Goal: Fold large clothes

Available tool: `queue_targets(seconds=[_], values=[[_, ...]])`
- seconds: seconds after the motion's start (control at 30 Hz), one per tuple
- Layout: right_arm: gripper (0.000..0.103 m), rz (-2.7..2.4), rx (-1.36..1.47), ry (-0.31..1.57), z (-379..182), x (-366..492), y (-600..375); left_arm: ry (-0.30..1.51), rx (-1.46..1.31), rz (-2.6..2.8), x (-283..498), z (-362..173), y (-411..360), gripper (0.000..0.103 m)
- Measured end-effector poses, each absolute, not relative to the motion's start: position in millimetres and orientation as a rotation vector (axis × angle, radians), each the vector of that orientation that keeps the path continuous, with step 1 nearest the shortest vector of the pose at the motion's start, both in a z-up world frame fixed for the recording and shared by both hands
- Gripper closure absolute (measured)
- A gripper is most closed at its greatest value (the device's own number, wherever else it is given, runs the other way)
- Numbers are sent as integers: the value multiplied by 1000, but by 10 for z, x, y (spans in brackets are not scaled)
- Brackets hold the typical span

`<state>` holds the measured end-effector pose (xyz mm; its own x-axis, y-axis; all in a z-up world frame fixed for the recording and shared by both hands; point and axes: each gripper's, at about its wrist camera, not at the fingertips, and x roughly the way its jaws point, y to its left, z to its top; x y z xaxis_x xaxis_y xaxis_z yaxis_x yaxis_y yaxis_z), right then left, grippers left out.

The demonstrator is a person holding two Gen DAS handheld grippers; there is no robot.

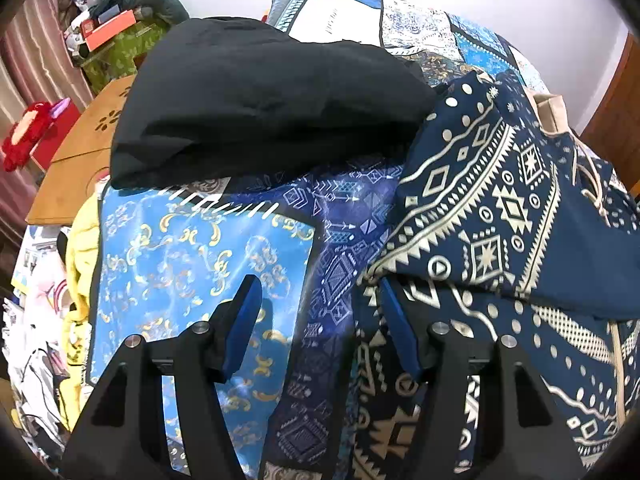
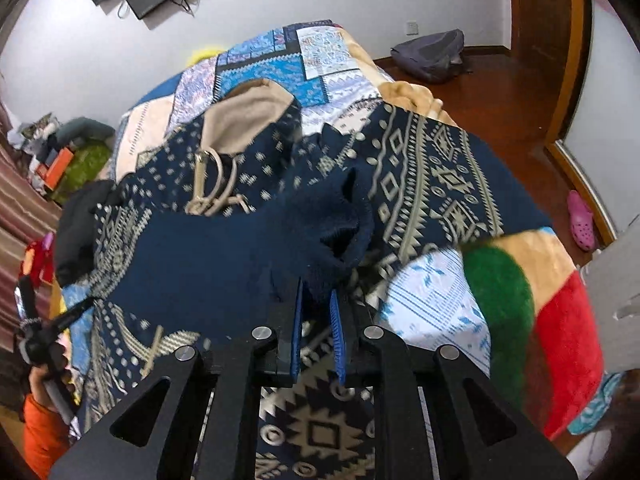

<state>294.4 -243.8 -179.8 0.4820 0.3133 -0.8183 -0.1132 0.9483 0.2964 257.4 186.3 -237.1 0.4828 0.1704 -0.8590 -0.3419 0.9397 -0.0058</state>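
A navy hoodie (image 1: 480,208) with a cream geometric print lies spread on the bed. In the right wrist view its beige-lined hood (image 2: 248,112) and drawstrings (image 2: 212,184) point away from me. My right gripper (image 2: 316,290) is shut on the ribbed navy cuff (image 2: 340,220) of a sleeve, which bunches up just past the pads. My left gripper (image 1: 318,282) stands open above the blue bedspread (image 1: 192,260), its right finger at the hoodie's left edge, nothing between the pads. A folded black garment (image 1: 260,100) lies behind it.
A wooden board (image 1: 80,148) and a cluttered pile lie left of the bed. A green and red fleece blanket (image 2: 560,320) hangs at the bed's right side. A grey backpack (image 2: 432,56) and a pink clog (image 2: 580,220) lie on the floor. An orange sleeve (image 2: 40,420) shows lower left.
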Motion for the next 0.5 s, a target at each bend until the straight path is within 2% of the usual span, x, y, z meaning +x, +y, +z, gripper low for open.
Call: queue_targets(seconds=[0.23, 0.5], values=[[89, 232, 142, 1012, -1694, 2831, -2483, 990, -140, 277, 2376, -2126, 1771, 43], [86, 207, 147, 871, -1279, 2775, -2719, 857, -117, 214, 2448, -1489, 1512, 42]])
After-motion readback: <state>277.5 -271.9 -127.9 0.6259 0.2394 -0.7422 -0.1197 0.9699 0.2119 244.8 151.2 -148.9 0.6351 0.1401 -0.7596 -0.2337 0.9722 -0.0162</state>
